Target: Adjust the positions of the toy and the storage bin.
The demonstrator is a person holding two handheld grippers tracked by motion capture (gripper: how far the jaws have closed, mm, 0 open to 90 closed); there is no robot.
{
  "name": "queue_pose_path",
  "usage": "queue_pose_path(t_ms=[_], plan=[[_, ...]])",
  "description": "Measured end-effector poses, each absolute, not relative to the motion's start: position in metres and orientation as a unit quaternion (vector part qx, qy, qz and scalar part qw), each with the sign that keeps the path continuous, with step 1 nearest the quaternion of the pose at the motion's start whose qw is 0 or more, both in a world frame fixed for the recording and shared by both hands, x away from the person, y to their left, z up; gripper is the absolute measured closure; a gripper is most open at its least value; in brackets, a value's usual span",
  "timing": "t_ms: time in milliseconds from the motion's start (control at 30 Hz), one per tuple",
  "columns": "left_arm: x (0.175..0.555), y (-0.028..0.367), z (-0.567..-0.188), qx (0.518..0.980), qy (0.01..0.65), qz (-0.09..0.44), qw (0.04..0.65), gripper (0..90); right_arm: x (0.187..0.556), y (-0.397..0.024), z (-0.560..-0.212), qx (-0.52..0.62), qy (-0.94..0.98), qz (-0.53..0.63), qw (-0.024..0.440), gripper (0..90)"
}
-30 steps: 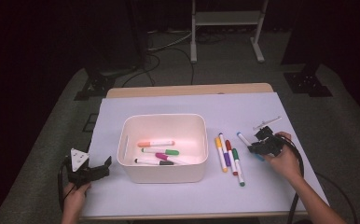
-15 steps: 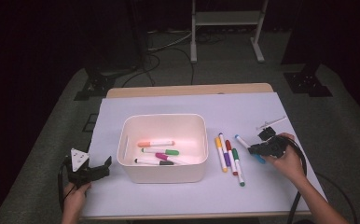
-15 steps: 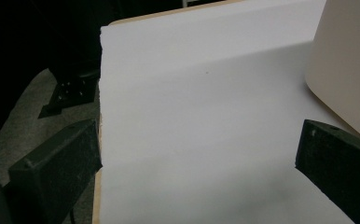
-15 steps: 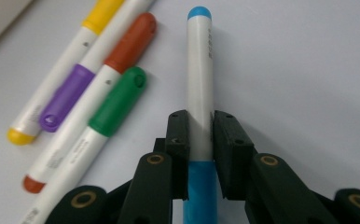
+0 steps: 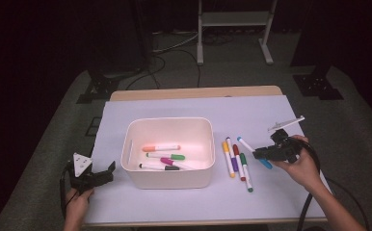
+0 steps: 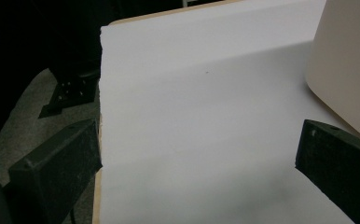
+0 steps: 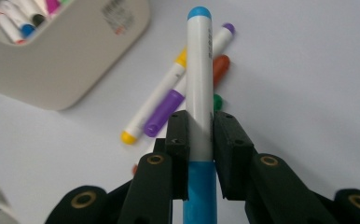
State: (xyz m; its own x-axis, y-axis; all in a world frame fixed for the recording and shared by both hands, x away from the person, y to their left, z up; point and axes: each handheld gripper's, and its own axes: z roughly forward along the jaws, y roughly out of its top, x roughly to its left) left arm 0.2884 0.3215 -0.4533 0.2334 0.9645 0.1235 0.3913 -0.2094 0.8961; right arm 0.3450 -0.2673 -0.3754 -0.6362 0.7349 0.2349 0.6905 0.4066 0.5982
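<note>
A blue-capped white marker (image 7: 199,70) is clamped between the pads of my right gripper (image 7: 199,128), which is shut on it and holds it just above the table. In the high view that marker (image 5: 246,144) slants out of the right gripper (image 5: 259,155), to the right of several loose markers: yellow (image 5: 228,159), purple (image 5: 232,155), red (image 5: 238,162) and green (image 5: 245,172). The white bin (image 5: 167,120) at the centre holds several more markers (image 5: 161,147). My left gripper (image 5: 102,175) rests open near the table's front left, its jaws wide apart with nothing between them (image 6: 197,158).
A white sheet (image 6: 192,93) covers the table, and its left edge lies close to the left gripper. The bin's wall (image 6: 346,60) stands just to that gripper's right. A thin grey stick (image 5: 285,123) lies behind the right hand. Dark floor with stands and cables surrounds the table.
The right gripper has risen a little, taking the blue marker up off the table. The left gripper has not moved.
</note>
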Motion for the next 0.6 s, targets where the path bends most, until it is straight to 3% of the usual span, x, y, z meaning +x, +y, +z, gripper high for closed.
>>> queue_pose_path(t_ms=[600], plan=[[0.288,0.322,-0.453,0.684,0.495,0.370,0.387,0.0,0.330,-0.225,-0.306,0.344,0.859,0.377,0.030,76.0]])
